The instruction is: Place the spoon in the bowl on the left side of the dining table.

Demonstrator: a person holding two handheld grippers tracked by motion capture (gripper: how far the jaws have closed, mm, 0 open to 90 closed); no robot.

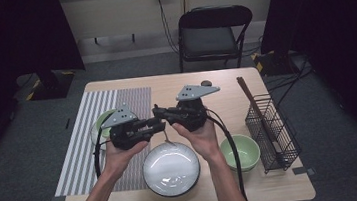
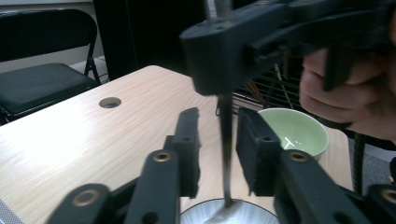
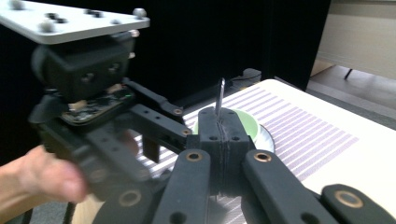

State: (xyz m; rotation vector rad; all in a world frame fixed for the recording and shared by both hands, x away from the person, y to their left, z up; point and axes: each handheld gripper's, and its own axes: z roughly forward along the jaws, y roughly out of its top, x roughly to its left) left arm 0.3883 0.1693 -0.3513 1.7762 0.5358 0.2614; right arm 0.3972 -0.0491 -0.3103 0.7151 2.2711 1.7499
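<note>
Spoon held upright over the white plate [image 1: 171, 170]

A thin metal spoon [image 2: 226, 140] (dark, slightly blurred) hangs handle-up, its bowl just above the plate near the desk's [image 1: 225, 83] front edge; the right tool [image 3: 219, 135] is clamped on its handle, while the left tool's [image 2: 218, 144] pads flank the shaft, apart, not touching.

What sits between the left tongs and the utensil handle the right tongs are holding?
Nothing visible. In the left gripper view the thin metal utensil hangs upright in the gap between the left tongs, its lower end over the white plate. The pads flank the handle, not visibly touching. The right tongs are shut on it above.
</note>
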